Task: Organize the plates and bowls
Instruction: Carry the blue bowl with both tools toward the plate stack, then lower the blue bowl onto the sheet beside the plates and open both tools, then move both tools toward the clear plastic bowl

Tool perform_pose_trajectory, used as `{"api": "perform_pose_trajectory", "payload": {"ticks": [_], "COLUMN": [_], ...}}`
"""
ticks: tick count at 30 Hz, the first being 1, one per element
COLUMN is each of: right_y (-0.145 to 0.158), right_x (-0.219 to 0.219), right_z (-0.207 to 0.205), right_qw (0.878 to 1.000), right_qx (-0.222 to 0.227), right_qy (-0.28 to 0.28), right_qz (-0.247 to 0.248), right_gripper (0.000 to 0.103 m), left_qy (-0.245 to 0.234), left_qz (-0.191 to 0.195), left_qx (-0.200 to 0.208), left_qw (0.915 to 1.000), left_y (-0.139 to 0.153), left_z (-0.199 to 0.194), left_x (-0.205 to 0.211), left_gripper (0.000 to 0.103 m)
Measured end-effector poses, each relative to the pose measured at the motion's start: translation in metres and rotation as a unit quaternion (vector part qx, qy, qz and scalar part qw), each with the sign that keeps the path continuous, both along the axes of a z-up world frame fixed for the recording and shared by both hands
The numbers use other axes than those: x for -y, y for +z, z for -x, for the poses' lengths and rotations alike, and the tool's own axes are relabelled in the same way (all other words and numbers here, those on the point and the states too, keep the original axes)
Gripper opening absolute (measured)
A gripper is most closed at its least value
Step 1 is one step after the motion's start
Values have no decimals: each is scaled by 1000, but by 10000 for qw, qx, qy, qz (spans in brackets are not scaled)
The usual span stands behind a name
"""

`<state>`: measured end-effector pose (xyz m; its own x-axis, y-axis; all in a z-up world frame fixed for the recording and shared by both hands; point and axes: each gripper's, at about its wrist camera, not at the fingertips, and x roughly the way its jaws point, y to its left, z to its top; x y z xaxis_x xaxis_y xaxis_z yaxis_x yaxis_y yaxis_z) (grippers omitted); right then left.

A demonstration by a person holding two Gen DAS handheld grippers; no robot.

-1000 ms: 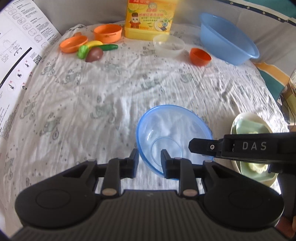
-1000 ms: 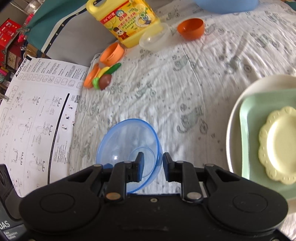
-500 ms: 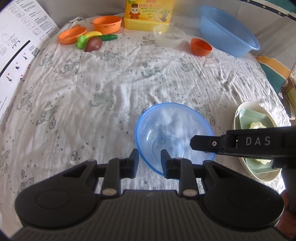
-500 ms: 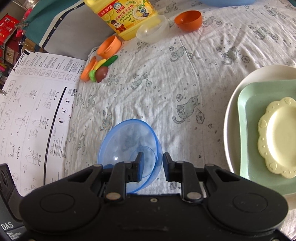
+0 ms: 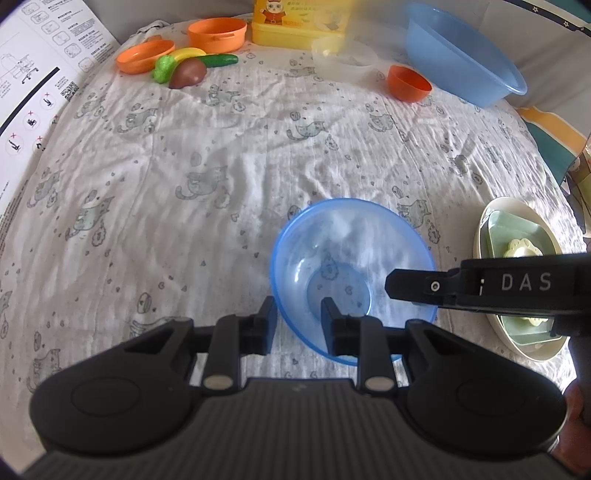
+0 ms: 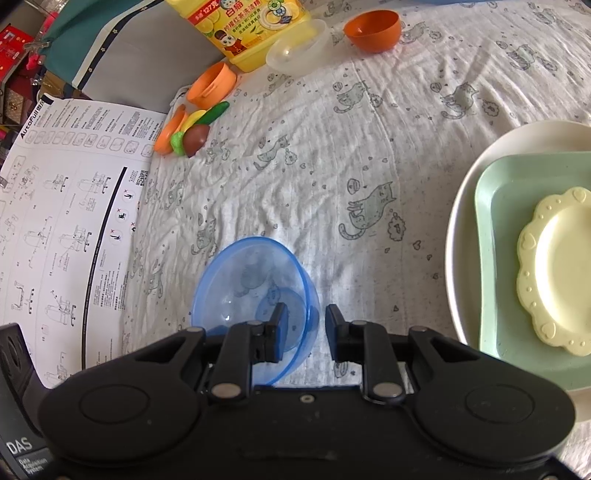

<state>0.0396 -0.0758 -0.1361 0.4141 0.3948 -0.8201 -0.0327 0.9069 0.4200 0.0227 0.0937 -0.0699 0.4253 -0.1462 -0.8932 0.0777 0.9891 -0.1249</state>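
A clear blue bowl [image 5: 351, 258] hangs above the cat-print cloth, held on two sides. My left gripper [image 5: 295, 325] is shut on its near rim, one finger inside and one outside. My right gripper [image 6: 304, 328] is shut on its right rim; the bowl [image 6: 251, 280] shows tilted in the right wrist view. The right gripper's body [image 5: 480, 284] reaches in from the right in the left wrist view. A stack of a white plate [image 6: 469, 206], a green tray [image 6: 498, 221] and a yellow scalloped dish [image 6: 554, 273] lies to the right.
At the back stand a large blue basin [image 5: 461, 62], an orange bowl [image 5: 408, 83], a clear bowl [image 5: 343, 59], a yellow detergent bottle [image 6: 243, 26], orange toy dishes [image 5: 218, 33] and toy vegetables [image 5: 184, 68]. A printed instruction sheet [image 6: 66, 206] lies on the left.
Both grippers have risen with the blue bowl between them and stayed shut on it. The view has tipped so more of the cloth shows and the plate stack sits lower right.
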Motion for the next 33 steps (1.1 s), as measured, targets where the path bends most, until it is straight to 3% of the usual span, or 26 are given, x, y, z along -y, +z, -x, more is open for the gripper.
{"api": "perform_pose_trajectory", "payload": {"ticks": [3,5,6,7,8,9,10,11,20,33], "right_y": [2,3,4,6,8,11,14,17,43,54], "right_x": [1,1,2,2,3,4,6,9,33,39], "right_z": [1,3,3,4,5,5,5,6,9,5], "right_qw": [10000,10000,10000,9999,9998,9997,9995,9992,9952,9915], "right_qx": [36,65,82,126,169,215,275,358,787,1070], "right_qy": [-5,-14,-17,-26,-39,-75,-133,-196,-578,-684], "right_qz": [22,33,39,53,60,54,41,14,99,277], "right_gripper": [25,25,29,33,49,76,89,103,103,103], "left_qy": [14,22,26,37,64,107,157,210,448,192], "left_qz": [-28,-38,-59,-86,-102,-102,-94,-82,-197,-465], "left_qx": [33,69,104,152,221,313,421,549,762,1016], "left_qw": [10000,10000,9999,9998,9997,9994,9989,9982,9959,9936], "left_y": [1,3,4,6,9,13,17,22,40,54], "left_z": [-1,-1,0,0,1,2,4,5,-3,-23], "left_x": [1,1,0,0,-1,-2,-4,-6,-24,-19], "left_gripper": [28,34,44,61,71,90,103,103,103,103]}}
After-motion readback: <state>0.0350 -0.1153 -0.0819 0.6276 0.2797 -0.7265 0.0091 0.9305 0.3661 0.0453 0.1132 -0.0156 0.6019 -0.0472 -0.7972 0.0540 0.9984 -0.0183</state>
